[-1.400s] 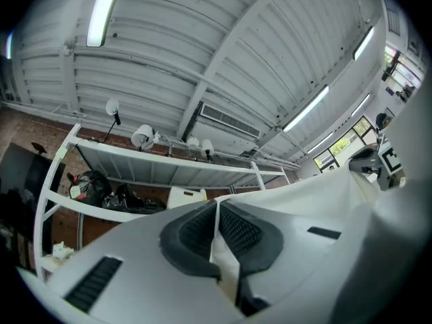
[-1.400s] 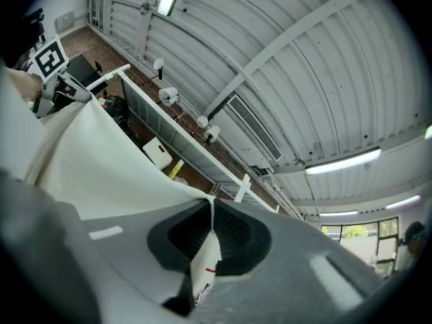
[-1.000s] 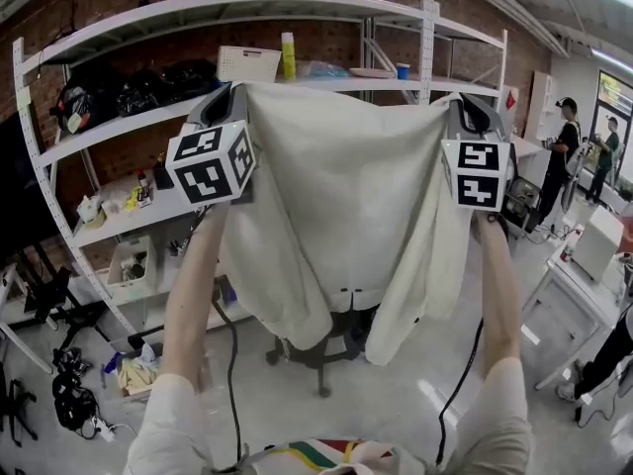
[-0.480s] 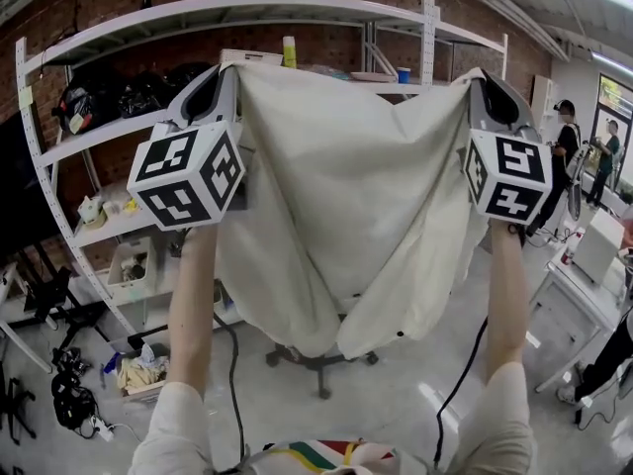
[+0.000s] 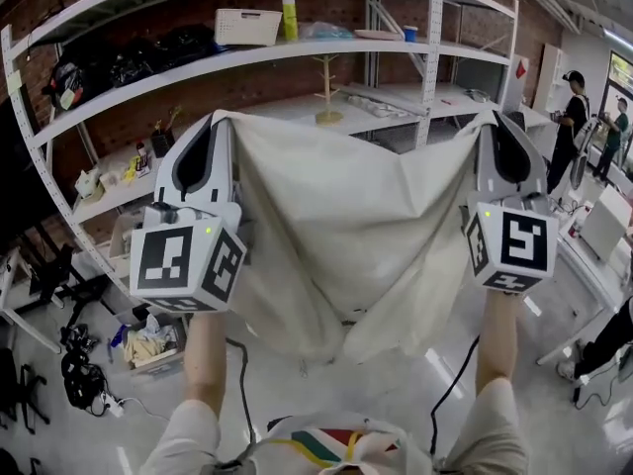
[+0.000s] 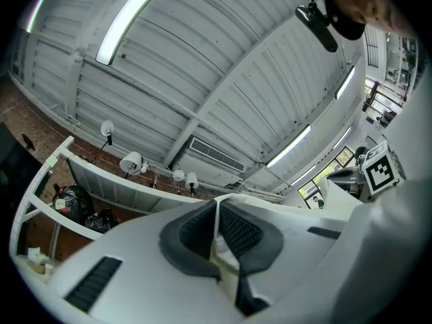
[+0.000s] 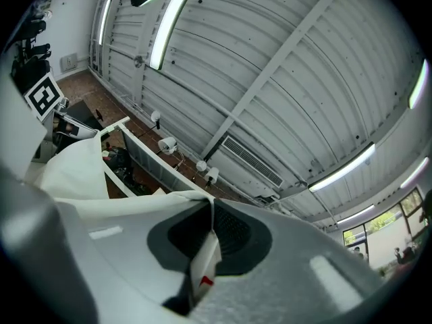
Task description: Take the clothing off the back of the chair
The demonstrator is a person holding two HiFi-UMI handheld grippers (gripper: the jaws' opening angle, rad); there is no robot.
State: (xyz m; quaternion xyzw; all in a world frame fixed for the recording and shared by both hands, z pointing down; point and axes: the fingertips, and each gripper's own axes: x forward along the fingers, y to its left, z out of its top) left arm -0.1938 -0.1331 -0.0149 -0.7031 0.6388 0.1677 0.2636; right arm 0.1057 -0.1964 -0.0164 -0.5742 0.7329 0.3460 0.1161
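Observation:
A cream garment point(image 5: 346, 226) hangs spread between my two grippers in the head view, its lower edge loose above the floor. My left gripper point(image 5: 220, 119) is shut on its upper left corner and my right gripper point(image 5: 492, 117) is shut on its upper right corner. In the left gripper view a fold of the cream fabric point(image 6: 223, 252) is pinched between the shut jaws of the left gripper point(image 6: 217, 211), which points up at the ceiling. In the right gripper view the right gripper point(image 7: 211, 211) clamps cloth with a small red tag point(image 7: 202, 272). The chair is hidden behind the garment.
A tall white shelving unit point(image 5: 99, 77) with boxes and clutter stands behind the garment. A box of rags point(image 5: 148, 344) and cables point(image 5: 79, 384) lie on the floor at left. Two people point(image 5: 572, 117) stand at far right near white furniture point(image 5: 603, 226).
Both grippers have come down and toward me with the garment stretched between them. The chair base seen under the garment earlier is out of sight now.

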